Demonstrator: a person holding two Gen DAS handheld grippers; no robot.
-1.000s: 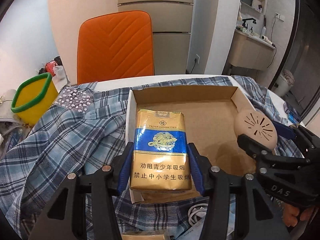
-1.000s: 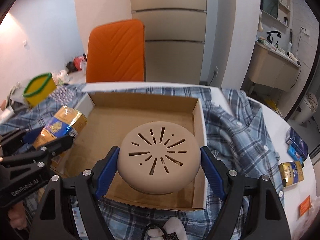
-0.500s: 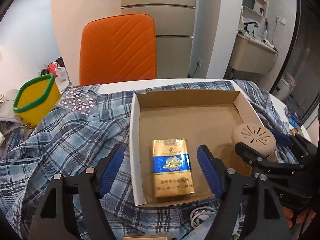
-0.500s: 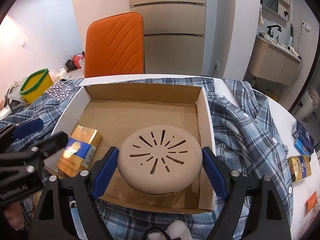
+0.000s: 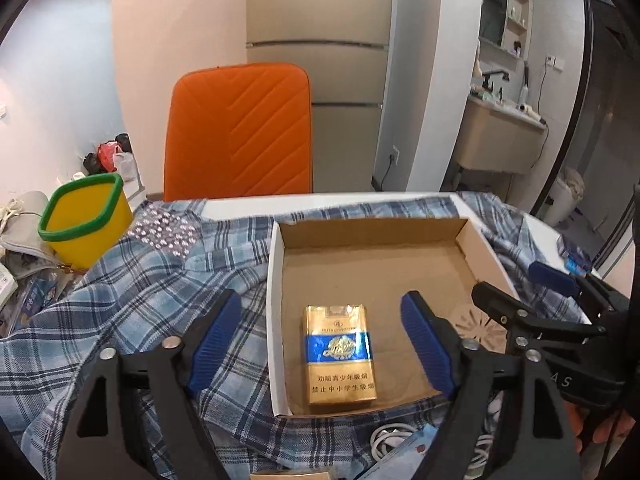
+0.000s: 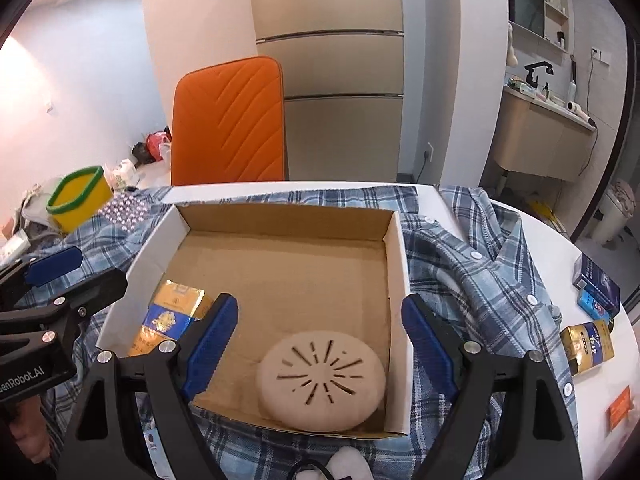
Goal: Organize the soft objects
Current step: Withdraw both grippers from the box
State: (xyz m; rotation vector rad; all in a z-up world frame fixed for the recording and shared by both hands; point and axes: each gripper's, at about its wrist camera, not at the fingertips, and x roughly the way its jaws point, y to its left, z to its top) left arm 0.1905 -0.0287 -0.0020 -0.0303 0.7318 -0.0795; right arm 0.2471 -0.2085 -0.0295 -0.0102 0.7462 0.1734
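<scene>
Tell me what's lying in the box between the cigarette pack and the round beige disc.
Nothing: only bare cardboard floor separates the cigarette pack from the round beige disc, shown in the right wrist view.

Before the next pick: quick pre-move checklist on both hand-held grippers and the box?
1. Left hand-held gripper clear of gold cigarette pack: ok, jaws have just been opening, pack lies free between them.
2. Right hand-held gripper clear of beige round disc: ok, open.
3. Both items inside cardboard box: ok.
4. Box seated flat on plaid shirt: cannot tell.
5. More packs left on the table: ok, at right.
</scene>
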